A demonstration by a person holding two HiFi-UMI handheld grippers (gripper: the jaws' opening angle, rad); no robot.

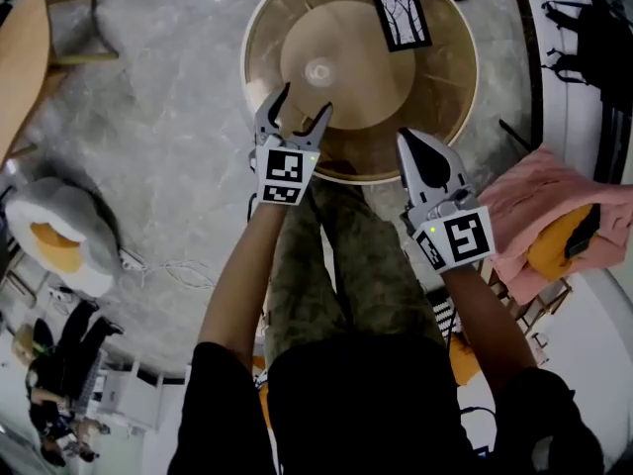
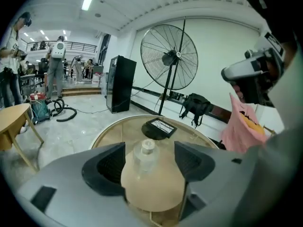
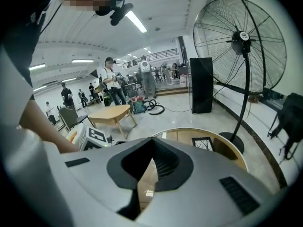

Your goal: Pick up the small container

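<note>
- The small container [image 1: 318,69] stood upright at the centre of the round table [image 1: 447,102], just ahead of the left gripper [image 1: 303,109], in line with the gap between its spread fingers [image 2: 106,167], untouched
- Right gripper [image 1: 421,158]: fingers pressed together, empty
- Container clear, pale-capped; contents indiscernible

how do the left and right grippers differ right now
The left gripper has its jaws spread, with the small container framed between them, untouched; the right gripper has its tips together on nothing. Both point toward the round table.
</note>
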